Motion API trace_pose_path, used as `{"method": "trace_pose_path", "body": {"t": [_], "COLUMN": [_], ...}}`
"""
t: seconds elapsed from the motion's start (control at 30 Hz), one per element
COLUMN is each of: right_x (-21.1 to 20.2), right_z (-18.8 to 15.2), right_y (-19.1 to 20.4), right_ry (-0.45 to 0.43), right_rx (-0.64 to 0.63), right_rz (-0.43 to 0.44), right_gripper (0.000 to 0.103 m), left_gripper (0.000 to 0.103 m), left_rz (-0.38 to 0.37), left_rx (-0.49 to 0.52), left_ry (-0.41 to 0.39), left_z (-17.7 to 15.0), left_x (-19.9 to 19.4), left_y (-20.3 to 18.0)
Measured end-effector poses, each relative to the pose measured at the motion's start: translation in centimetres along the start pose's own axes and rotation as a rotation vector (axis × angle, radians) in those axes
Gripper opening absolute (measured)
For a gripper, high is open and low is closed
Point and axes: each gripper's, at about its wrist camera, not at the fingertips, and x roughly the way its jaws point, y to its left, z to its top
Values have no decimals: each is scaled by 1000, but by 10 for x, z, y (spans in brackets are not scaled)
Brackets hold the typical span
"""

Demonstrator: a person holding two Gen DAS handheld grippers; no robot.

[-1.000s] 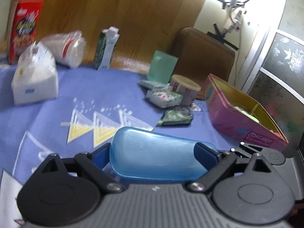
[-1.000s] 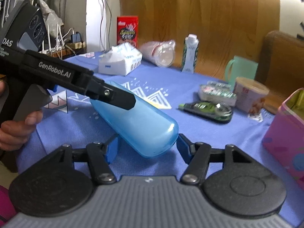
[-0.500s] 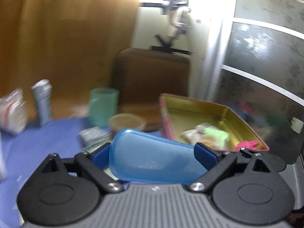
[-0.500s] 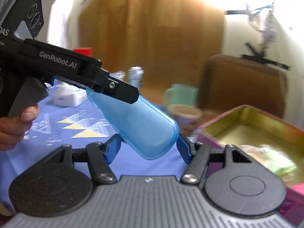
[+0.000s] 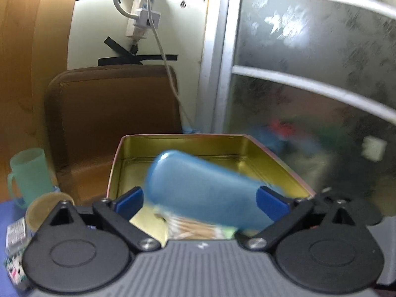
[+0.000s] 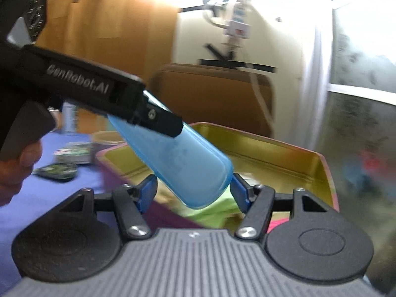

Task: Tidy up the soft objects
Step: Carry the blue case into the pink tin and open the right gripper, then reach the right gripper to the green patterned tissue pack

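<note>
I see the blue soft case [image 5: 198, 193] hanging over the open tin box [image 5: 212, 141], a gold-lined tin with a pink outside, and both of my tools are around it. The left hand-held gripper [image 5: 201, 201] has its jaws opening: in the left wrist view the case lies between the blue pads [image 5: 128, 201], with a gap showing at the left pad, while the right pad looks close to the case or touching it, and blur keeps me from being sure. In the right wrist view the right hand-held gripper [image 6: 194, 193] sits about half spread, its blue pads on either side of the rounded lower end of the case [image 6: 188, 170]; the right pad seems to touch it, but I cannot tell whether it truly grips. From that same view the left tool reaches in from the upper left, held by a hand [image 6: 17, 165], and lies across the upper part of the case. Inside the tin, under the case, I make out a green item [image 6: 212, 210] and a pack of pale sticks [image 5: 195, 227]. On the blue-clothed desk [image 6: 49, 193] left of the tin stand a green mug [image 5: 27, 173], a round tub [image 5: 47, 208] and some small packets [image 6: 71, 154]. A brown chair back [image 5: 111, 113] stands behind the tin.
</note>
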Motion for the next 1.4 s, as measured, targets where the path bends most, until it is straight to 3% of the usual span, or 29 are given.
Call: {"method": "trace_pose_path", "body": {"t": [0.03, 0.1, 0.23, 0.53, 0.77, 0.9, 1.17, 1.27, 1.4], "right_x": [8, 26, 34, 26, 12, 5, 10, 30, 74], "right_z": [0, -1, -4, -4, 0, 9, 25, 26, 35], "right_y": [-5, -11, -22, -12, -1, 22, 108, 139, 165], "right_ry": [8, 42, 44, 30, 6, -24, -2, 53, 139], "right_rx": [0, 3, 96, 112, 140, 116, -32, -74, -77], "right_rz": [-61, -164, -114, -77, -47, 21, 287, 362, 377], "right_gripper": [67, 67, 67, 67, 67, 67, 67, 68, 74], "left_gripper": [102, 102, 102, 102, 102, 102, 102, 100, 102], "left_rz": [53, 80, 101, 106, 91, 197, 542, 537, 514], "left_rx": [0, -37, -53, -83, -153, -207, -308, -378, -398], "left_ry": [17, 49, 59, 60, -12, -31, 17, 22, -26], "left_z": [2, 1, -7, -20, -47, -73, -135, -146, -148], "left_x": [11, 21, 14, -11, -78, -123, -174, -179, -183], "left_y": [-3, 0, 8, 18, 49, 92, 179, 196, 201]}}
